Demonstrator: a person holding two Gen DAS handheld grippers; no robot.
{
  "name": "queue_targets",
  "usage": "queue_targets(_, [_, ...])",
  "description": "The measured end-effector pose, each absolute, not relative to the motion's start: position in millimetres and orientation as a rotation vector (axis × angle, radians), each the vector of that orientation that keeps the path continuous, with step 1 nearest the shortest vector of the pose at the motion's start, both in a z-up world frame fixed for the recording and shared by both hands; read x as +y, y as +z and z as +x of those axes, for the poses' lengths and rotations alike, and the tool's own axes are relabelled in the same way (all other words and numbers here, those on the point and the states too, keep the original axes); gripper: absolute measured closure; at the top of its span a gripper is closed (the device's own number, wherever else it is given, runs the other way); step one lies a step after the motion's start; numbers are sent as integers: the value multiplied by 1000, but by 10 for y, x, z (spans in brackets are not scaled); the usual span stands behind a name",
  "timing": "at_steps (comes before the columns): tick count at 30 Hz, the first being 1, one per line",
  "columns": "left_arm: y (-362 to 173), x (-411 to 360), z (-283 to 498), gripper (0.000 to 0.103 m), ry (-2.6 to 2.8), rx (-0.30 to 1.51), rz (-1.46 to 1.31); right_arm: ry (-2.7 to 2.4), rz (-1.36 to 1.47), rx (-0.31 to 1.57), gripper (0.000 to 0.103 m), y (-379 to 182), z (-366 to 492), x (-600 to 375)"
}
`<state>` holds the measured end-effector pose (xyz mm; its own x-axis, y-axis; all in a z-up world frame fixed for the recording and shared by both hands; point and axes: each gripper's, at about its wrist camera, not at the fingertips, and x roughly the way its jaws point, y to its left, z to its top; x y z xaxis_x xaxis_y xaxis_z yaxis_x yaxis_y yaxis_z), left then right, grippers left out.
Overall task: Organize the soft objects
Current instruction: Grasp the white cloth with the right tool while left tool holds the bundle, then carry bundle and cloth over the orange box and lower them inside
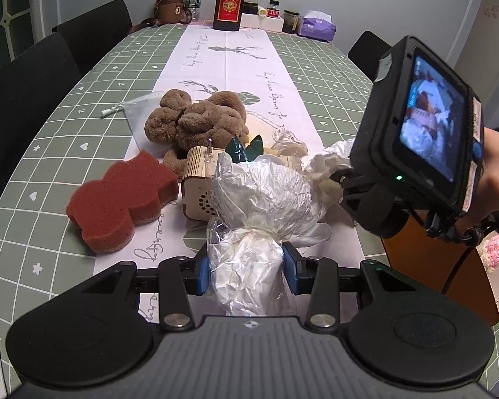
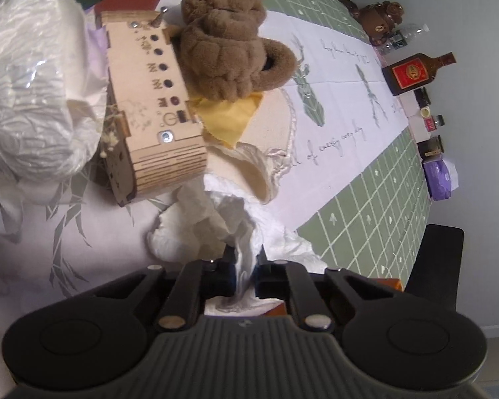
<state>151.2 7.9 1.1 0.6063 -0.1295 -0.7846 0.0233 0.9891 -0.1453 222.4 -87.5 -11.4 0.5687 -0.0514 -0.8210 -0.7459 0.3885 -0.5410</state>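
Left gripper (image 1: 246,271) clamped the crinkly bag (image 1: 259,199) at its soft neck; right gripper (image 2: 244,274) pinched limp tissue (image 2: 223,222).

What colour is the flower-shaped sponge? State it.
Dark red flower-shaped sponge; clearest in the left wrist view.

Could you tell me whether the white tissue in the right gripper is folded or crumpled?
Crumpled: the white tissue bunches in irregular creases where the right gripper pinches it.

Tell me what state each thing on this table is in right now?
Left hand-held gripper: shut on clear plastic-wrapped white bundle.
Right hand-held gripper: shut on crumpled white tissue.
Brown plush toy: lying slumped.
Red foam sponge: lying flat.
Amber glass bottle: upright, capped.
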Motion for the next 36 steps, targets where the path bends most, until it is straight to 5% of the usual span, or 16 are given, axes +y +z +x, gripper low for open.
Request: queue_targets(36, [1051,-551,1132,55,-178,656,46,325,-1007,608,97,1703,1352,-1428])
